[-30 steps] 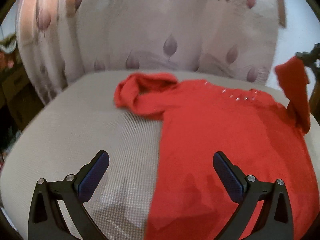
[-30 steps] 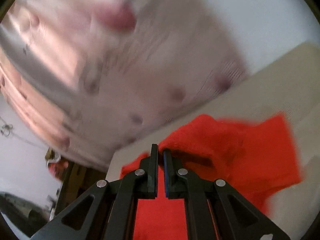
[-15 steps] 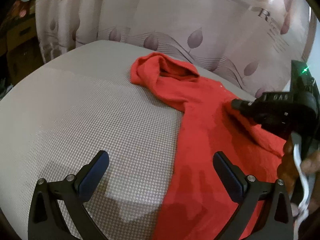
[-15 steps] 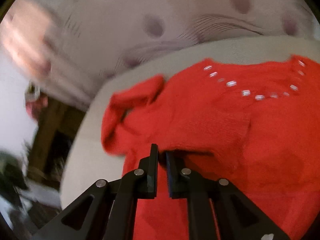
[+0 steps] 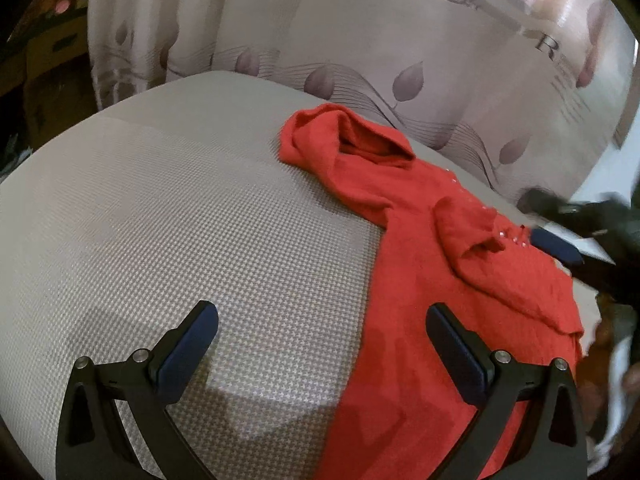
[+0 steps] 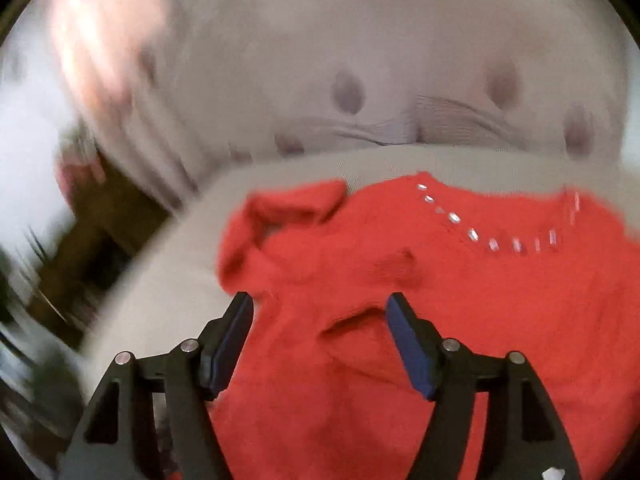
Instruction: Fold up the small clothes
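Left wrist view: red top (image 5: 420, 280) lies on the grey cushion (image 5: 180, 220), body running away from the camera, bunched sleeve (image 5: 340, 144) at the far left.
Left gripper (image 5: 320, 328): jaws wide, empty, straddling the garment's left edge.
Right gripper (image 6: 320, 320): jaws have just been opening, folded sleeve beneath them, unpinched.
Nearer the bunched sleeve: the left.

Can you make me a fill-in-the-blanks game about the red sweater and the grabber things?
1. The sweater on the grey cushion is coloured ____.
2. Shiny beads run along the sweater's ____.
3. The left gripper has its jaws ____, holding nothing.
4. The right gripper has just been opening its jaws over the folded-in ____.

Missing words: red; neckline; open; sleeve
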Demonstrator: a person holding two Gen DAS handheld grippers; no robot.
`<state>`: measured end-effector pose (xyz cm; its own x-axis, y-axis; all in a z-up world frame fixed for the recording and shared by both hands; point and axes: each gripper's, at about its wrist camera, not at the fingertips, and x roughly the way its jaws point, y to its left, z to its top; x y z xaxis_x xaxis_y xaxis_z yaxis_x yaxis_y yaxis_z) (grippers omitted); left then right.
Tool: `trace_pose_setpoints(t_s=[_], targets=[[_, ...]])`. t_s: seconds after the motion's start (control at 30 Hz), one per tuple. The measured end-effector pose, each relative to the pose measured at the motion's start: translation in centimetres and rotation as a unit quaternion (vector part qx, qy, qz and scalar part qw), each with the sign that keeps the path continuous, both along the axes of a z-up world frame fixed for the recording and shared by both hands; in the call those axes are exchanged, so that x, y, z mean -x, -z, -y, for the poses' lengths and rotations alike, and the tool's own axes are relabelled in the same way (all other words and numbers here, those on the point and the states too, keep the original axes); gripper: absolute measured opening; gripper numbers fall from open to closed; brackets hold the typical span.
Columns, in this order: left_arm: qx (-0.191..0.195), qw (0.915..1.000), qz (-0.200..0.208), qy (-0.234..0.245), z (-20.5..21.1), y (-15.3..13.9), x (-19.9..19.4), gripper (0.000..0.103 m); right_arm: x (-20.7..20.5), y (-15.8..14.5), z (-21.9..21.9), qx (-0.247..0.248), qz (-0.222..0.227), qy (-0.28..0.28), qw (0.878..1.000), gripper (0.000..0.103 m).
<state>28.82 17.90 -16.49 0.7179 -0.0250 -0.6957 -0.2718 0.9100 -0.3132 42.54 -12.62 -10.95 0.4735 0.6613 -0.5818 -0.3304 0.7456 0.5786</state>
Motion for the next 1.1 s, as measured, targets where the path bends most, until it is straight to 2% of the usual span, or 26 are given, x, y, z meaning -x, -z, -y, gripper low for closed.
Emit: trace_pose_setpoints(t_s=[0.1,0.2,0.3,0.33,0.43,0.5,0.53,0.63,0.7,0.73,0.8,0.9,0.97,1.0,1.03,1.1], targets=[[0.005,1.0000,0.000,-0.004,-0.2,0.1,-0.1,0.103,0.2,1.1,4.7,-0.070,-0.033,0.026,0.997,0.068],[0.001,1.0000,0.003,0.003,0.1,0.0,-0.2,0.103,1.6,1.6,7.5,-0.056,-0.033,0.052,0.997,0.068],[-0.014,0.9984,0.032,0.045,1.4,-1.1,-0.3,0.103,3.3,2.7,9.6,-0.023,-0.028,0.069,0.997,0.068],[-0.027,0.9955,0.054,0.074,2.5,-2.3,-0.5,0.103,3.7,3.3,10.2,-0.015,-0.027,0.074,0.997,0.068],[-0.085,0.9829,0.080,0.142,6.3,-4.9,-2.0,0.103,3.7,5.1,11.1,-0.008,-0.032,0.083,0.996,0.068],[-0.111,0.9679,0.077,0.212,9.8,-5.8,-3.9,0.103,3.4,5.9,11.9,-0.012,-0.034,0.088,0.995,0.068],[-0.118,0.9586,0.069,0.250,12.0,-5.7,-5.2,0.103,3.4,6.1,12.1,-0.015,-0.035,0.089,0.995,0.068],[-0.130,0.9443,0.023,0.302,15.9,-3.5,-8.7,0.102,3.6,6.9,12.8,-0.034,-0.037,0.092,0.995,0.065],[-0.161,0.9410,0.007,0.298,17.2,-2.0,-10.5,0.096,3.9,6.9,13.0,-0.039,-0.035,0.093,0.994,0.064],[-0.176,0.9428,-0.006,0.283,17.2,-1.3,-11.7,0.092,4.0,7.0,13.1,-0.041,-0.033,0.092,0.994,0.064],[-0.186,0.9549,-0.033,0.229,15.3,-0.1,-13.9,0.088,4.1,7.0,13.0,-0.041,-0.030,0.090,0.995,0.064],[-0.155,0.9814,-0.066,0.093,7.7,-0.1,-14.9,0.082,4.2,7.1,13.1,-0.047,-0.027,0.091,0.994,0.064],[-0.108,0.9917,-0.046,0.052,3.9,-1.1,-13.1,0.082,4.3,7.2,13.2,-0.053,-0.026,0.093,0.994,0.064],[-0.097,0.9941,-0.029,0.039,2.2,-1.8,-11.6,0.082,4.3,7.2,13.2,-0.054,-0.025,0.094,0.994,0.064],[-0.101,0.9942,-0.018,0.032,1.4,-2.2,-10.6,0.082,4.3,7.1,13.2,-0.052,-0.025,0.095,0.994,0.064],[-0.128,0.9918,0.004,0.000,-0.6,-3.0,-8.0,0.082,4.4,6.8,13.0,-0.041,-0.024,0.097,0.994,0.064]])
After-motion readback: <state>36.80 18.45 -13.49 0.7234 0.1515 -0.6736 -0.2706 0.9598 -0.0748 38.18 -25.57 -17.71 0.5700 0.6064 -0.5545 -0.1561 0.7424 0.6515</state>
